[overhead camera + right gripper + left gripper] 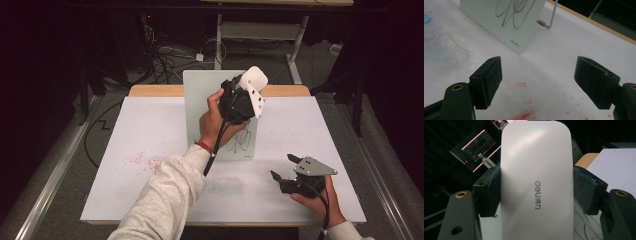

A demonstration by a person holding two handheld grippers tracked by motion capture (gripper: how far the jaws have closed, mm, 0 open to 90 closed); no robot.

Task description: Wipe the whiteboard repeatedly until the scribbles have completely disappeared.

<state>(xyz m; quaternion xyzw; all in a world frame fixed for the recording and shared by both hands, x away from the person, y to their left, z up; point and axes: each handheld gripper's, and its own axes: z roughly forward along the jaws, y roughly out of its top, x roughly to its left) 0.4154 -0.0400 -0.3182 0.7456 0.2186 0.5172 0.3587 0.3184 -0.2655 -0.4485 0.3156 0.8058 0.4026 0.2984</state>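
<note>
A white deli whiteboard eraser [535, 182] is clamped between the fingers of the left gripper [239, 102] and held raised in front of the upright whiteboard [197, 100], apparently so that the black scribble [239, 143] low on the board can be wiped. The right gripper [285, 173] is rested on the table [150, 135] near the board's lower right corner, its fingers spread wide and empty, kept clear of the work.

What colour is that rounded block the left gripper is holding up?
The eraser is plain white with small grey "deli" lettering, clearest in the left gripper view.
</note>
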